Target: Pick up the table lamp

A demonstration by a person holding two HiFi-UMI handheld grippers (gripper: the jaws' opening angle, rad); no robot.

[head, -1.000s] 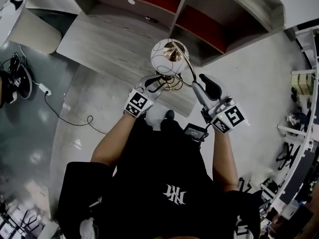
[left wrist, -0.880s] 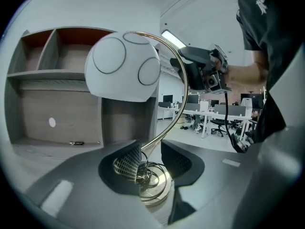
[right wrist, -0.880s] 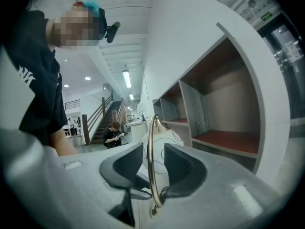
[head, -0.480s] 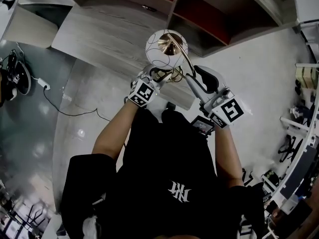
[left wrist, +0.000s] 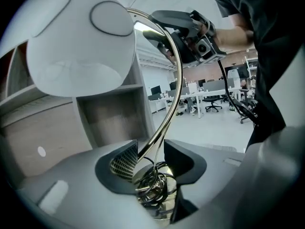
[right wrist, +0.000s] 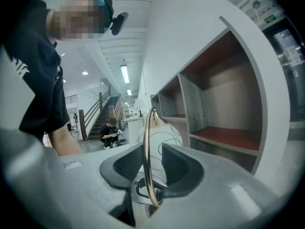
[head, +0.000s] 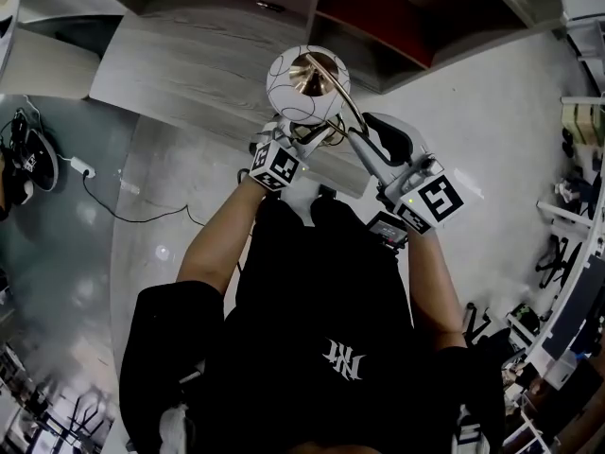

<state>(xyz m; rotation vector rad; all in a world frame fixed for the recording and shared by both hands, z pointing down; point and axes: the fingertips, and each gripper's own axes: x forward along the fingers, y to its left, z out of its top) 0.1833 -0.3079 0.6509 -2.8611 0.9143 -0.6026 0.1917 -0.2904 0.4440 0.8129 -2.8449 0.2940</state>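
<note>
The table lamp has a white globe shade [head: 304, 85] with thin black lines, a curved brass arm [head: 346, 112] and a coiled cord at its base [left wrist: 152, 187]. My left gripper [head: 301, 132] is low at the base. Its jaws have just been opening, and the brass arm [left wrist: 174, 89] rises between them with a gap beside it [left wrist: 151, 151]. My right gripper [head: 364, 130] is higher on the arm. Its jaws have just been closing a little around the brass arm [right wrist: 146, 147], and space still shows on the right pad's side [right wrist: 152, 159]. The globe [right wrist: 164, 132] sits beyond them.
A wooden shelf unit [head: 378, 36] with red-backed compartments stands behind the lamp, on a pale wood surface [head: 180, 55]. A power strip with a black cable [head: 83, 168] lies on the floor at left. Office furniture [head: 567, 253] crowds the right edge.
My left gripper has slid in toward the lamp's base and rolled. The right gripper has stayed at the brass arm. The head view has shifted, so the lamp sits higher in frame.
</note>
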